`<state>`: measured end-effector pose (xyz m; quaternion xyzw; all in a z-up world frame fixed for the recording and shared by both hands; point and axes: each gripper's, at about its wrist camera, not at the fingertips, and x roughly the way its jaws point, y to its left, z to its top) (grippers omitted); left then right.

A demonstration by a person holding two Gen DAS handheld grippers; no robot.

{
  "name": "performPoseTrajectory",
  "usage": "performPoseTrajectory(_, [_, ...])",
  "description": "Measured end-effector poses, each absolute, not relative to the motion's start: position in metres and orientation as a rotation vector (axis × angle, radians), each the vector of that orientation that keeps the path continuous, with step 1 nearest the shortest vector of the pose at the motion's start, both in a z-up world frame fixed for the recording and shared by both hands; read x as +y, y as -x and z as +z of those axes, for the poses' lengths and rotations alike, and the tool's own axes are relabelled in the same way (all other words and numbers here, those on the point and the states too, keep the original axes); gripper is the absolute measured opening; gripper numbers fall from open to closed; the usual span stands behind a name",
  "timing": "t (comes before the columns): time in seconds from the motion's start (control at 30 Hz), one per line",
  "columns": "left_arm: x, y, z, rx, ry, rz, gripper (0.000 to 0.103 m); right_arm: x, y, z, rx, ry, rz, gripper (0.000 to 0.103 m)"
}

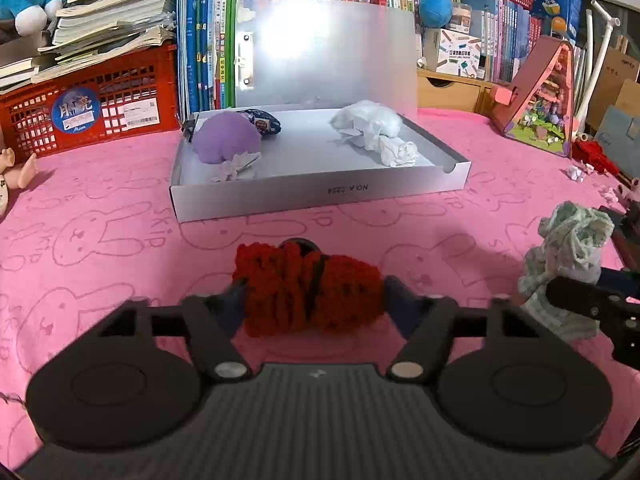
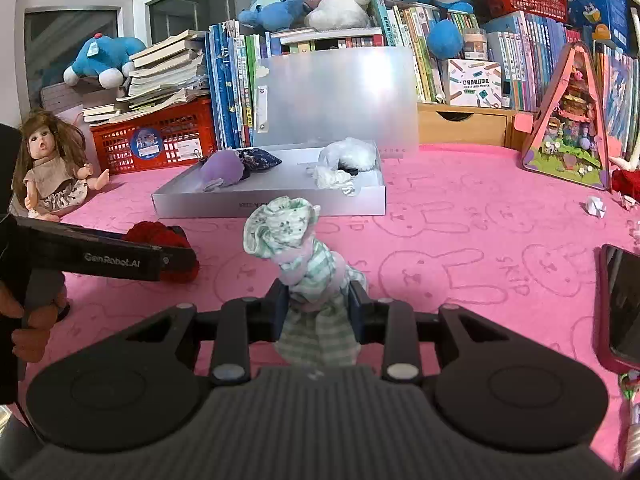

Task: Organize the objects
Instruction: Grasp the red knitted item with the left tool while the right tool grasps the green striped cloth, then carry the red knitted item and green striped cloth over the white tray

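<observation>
My left gripper is shut on a red knitted item, held just above the pink cloth in front of the open white box. My right gripper is shut on a green-and-pink doll garment; that garment also shows at the right of the left wrist view. The box holds a purple bundle, a dark patterned pouch and white crumpled pieces. The left gripper with the red item shows at the left of the right wrist view.
A red crate with books stands back left, a doll beside it. A pink toy house stands back right. A phone lies at the right edge. Paper scraps lie on the pink cloth.
</observation>
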<state>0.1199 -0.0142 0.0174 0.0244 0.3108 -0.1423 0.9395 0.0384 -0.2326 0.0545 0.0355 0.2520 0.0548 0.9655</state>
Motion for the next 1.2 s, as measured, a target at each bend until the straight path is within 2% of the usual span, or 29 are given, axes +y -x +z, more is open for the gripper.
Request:
performPoseTrajectory(0.23, [-0.012,-0.106,0.025,0.609,-0.058,-0.284,0.063,-0.232,-0.039,0.056,0.505,-0.074,0.106,0.037])
performPoseTrajectory(0.73, [0.002,-0.1,0.061,0.531,-0.052,-0.267,0.062,-0.232,-0.062,0.073,0.495,-0.09,0.086,0.037])
performPoseTrajectory(0.93, [0.018,-0.11,0.077,0.526,0.041,-0.304,0.062,-0.234,-0.077,0.083,0.489,-0.106,0.075,0.037])
performPoseTrajectory(1.2, [0.03,-0.109,0.076,0.534,0.082,-0.332,0.063,-0.234,-0.082,0.078,0.511,-0.118,0.079,0.038])
